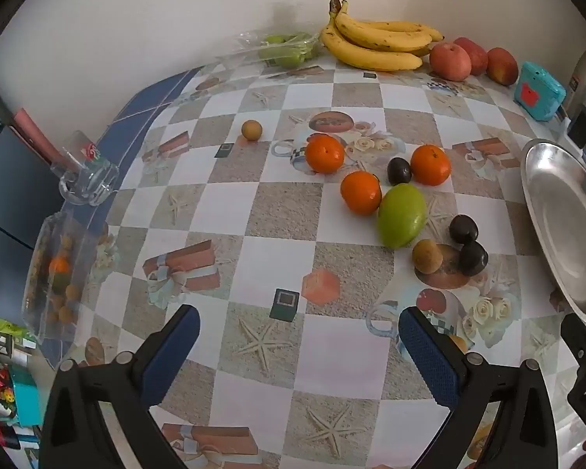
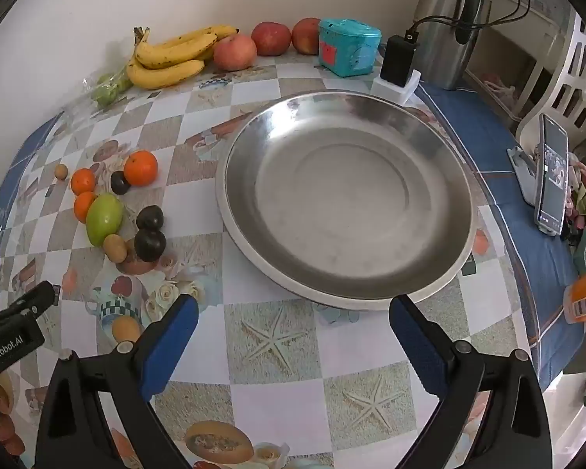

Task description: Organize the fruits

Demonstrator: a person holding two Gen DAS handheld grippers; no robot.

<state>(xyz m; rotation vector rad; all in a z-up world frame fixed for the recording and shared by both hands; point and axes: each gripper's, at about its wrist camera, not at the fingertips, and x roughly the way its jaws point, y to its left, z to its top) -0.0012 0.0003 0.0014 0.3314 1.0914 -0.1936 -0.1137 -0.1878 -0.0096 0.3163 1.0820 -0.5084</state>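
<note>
While both tools hang tilted down over the checked, picture-printed table [image 1: 277, 211], the scene reads from near to far as follows.

Left gripper [image 1: 299, 348]: black frame with blue ribbed pads, spread wide, nothing between them, above bare cloth printed with a starfish.

Right gripper [image 2: 293, 338]: same build, also spread wide and empty, just short of the near rim of the plate.

Round steel plate [image 2: 343, 195]: wide and shallow, bare inside, resting flat on the table to the right of the loose fruit; in the left wrist view only its left edge shows.

Loose fruit cluster: small brown round fruit [image 1: 427, 256] nearest, beside two dark purple plums [image 1: 473, 258], which touch each other; an oval green mango [image 1: 401, 215] lies just behind.

Three oranges [image 1: 360, 192]: one touches the mango, the other two sit a little further back, with a third dark plum [image 1: 399, 170] between them.

Lone small brown fruit [image 1: 251, 130]: apart from the cluster, to its far left.

Clear glass mug [image 1: 86, 172]: lying on its side at the left edge of the table.

Far row along the wall: clear bag of green fruit [image 1: 289, 49], bunch of yellow bananas [image 1: 379, 41], three red apples [image 1: 450, 61], then a teal plastic box [image 2: 347, 47].

Far right corner: black charger on a white block [image 2: 398, 62], with a steel flask [image 2: 445, 27] behind it.

Right edge: phone on a stand [image 2: 552, 172], upright.
</note>
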